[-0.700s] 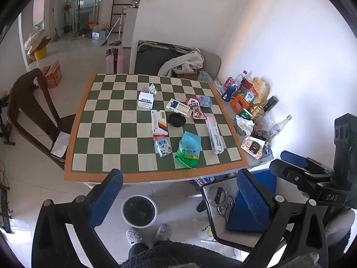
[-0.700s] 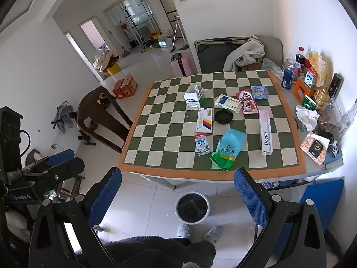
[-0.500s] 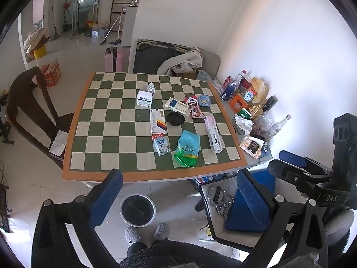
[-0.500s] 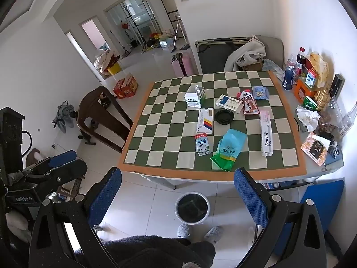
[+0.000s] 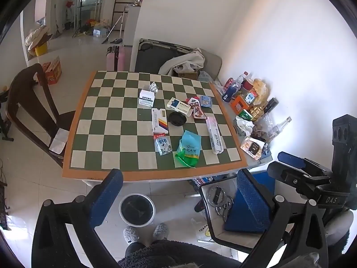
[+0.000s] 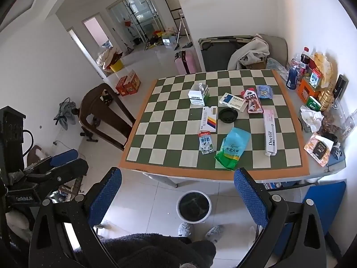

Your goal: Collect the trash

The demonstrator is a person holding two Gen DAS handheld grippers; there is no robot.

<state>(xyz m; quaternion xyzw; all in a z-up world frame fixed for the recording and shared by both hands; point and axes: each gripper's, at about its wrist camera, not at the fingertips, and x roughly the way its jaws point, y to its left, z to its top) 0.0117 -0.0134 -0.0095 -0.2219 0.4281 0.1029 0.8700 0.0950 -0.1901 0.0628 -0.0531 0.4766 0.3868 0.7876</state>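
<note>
Both views have drifted slightly; left hand-held gripper (image 5: 176,197) and right hand-held gripper (image 6: 178,195) stay released and empty above the bin (image 6: 193,208), wrappers and cartons (image 6: 232,148) untouched on the tabletop (image 6: 142,166).

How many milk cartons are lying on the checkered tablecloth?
1. One milk carton lies flat near the front edge of the checkered tablecloth, left of the green rice bag. A similar carton stands off the cloth, among the clutter by the wall.
</note>
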